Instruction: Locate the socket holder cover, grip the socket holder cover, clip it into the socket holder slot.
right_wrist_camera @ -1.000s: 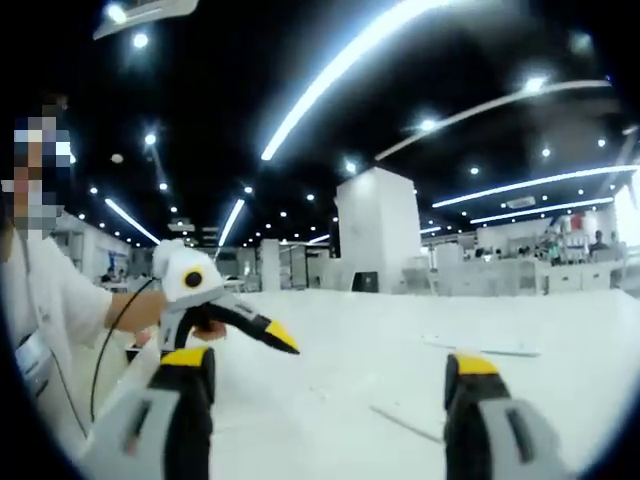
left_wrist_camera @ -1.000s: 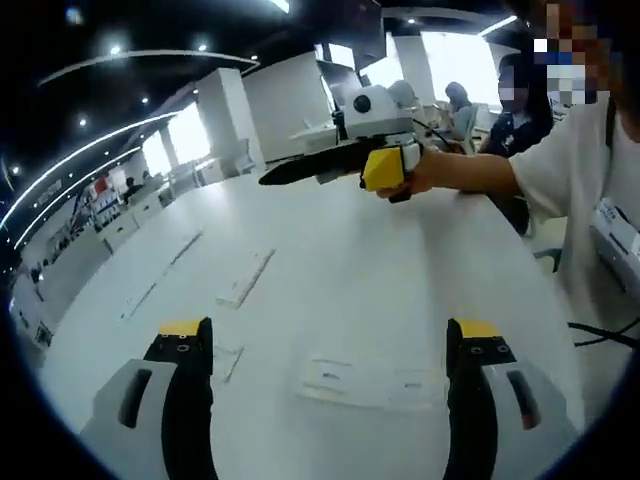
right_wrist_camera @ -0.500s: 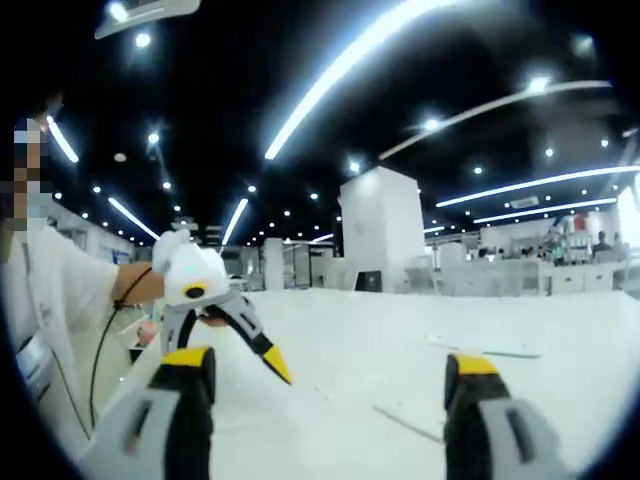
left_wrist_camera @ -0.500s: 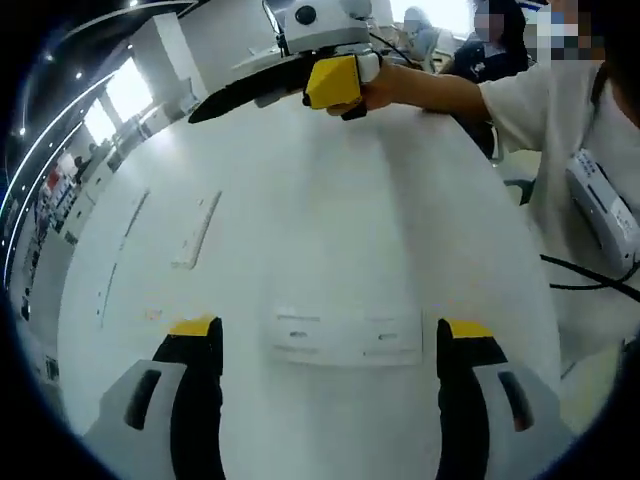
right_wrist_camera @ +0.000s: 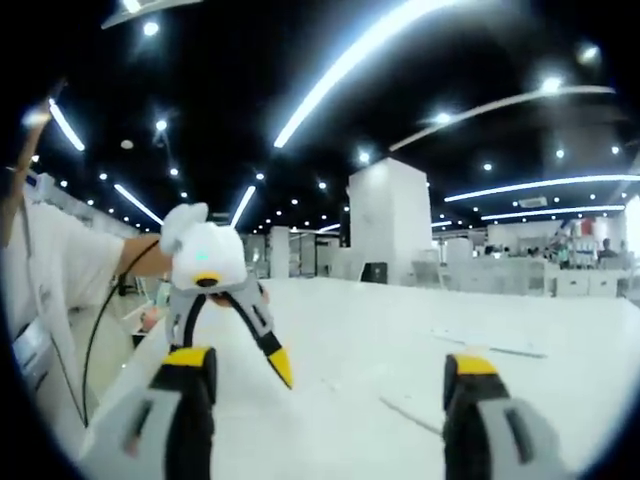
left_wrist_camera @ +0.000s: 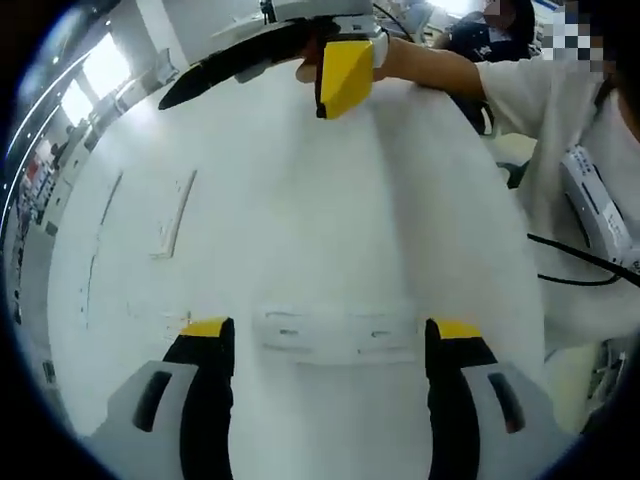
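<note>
A flat white rectangular part [left_wrist_camera: 340, 335] with small markings, apparently the socket holder cover, lies on the white table [left_wrist_camera: 330, 190]. My left gripper [left_wrist_camera: 330, 335] hangs open just above it, one jaw tip off each end of the part and nothing held. The right gripper [left_wrist_camera: 200, 80] reaches in from the top of the left gripper view, held by a hand, its dark jaws pointing left over the far table. In the right gripper view my right gripper [right_wrist_camera: 330, 365] is open and empty, and the left gripper [right_wrist_camera: 240, 340] at the left tilts down toward the table [right_wrist_camera: 360, 340].
Long thin white strips lie on the table [left_wrist_camera: 175, 215] [left_wrist_camera: 100, 245], and others show in the right gripper view [right_wrist_camera: 490, 348] [right_wrist_camera: 405, 415]. A person in a white shirt [left_wrist_camera: 590, 150] stands at the table's right edge with a black cable [left_wrist_camera: 580, 260]. Desks and pillars fill the hall behind.
The left gripper has tilted down and come closer to the table, so the white part now sits between its jaw tips. The right gripper has stayed raised and open.
</note>
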Motion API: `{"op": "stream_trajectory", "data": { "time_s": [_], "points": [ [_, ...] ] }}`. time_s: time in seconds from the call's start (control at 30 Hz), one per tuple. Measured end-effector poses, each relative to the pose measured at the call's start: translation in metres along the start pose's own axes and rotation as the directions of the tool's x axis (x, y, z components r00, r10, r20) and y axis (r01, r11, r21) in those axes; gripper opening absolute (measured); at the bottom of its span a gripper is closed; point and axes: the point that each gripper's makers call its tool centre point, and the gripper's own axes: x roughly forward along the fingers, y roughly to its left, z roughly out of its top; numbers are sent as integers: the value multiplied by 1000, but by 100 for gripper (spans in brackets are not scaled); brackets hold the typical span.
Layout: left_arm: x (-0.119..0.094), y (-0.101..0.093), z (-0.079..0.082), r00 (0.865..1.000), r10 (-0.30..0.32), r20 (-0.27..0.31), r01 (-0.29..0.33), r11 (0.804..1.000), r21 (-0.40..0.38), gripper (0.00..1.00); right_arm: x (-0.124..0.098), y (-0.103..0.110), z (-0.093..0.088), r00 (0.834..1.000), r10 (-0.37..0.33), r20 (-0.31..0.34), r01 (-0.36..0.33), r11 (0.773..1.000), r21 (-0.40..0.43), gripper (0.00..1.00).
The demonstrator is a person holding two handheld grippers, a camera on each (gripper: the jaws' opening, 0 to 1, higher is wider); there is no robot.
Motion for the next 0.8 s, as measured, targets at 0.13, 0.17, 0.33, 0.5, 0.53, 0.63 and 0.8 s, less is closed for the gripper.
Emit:
{"op": "stream_trajectory", "data": {
  "time_s": [0.13,0.17,0.33,0.5,0.53,0.63,0.8],
  "points": [
    [0,-1,-4,999,-25,-48,25,1000,2,74,1,5,-2,1000,10,-4,-10,1000,2,93],
    [2,-3,-6,997,-40,-61,40,999,-6,75,2,7,-5,1000,13,-13,-13,1000,-3,93],
    [4,-3,-9,993,-63,-103,63,998,-3,75,4,10,-10,999,24,-35,-24,1000,-10,93],
    [6,-4,-6,989,-85,-123,85,996,-1,73,5,13,-12,998,32,-48,-33,999,-21,92],
    [6,-3,-5,988,-89,-127,89,996,-4,72,5,13,-12,998,33,-50,-34,999,-22,92],
    [6,-4,-4,985,-98,-140,98,995,-10,73,5,15,-13,998,42,-55,-43,999,-22,92],
    [8,-8,-9,978,-111,-178,110,994,-17,73,6,17,-16,996,48,-71,-51,998,-36,91]
  ]
}}
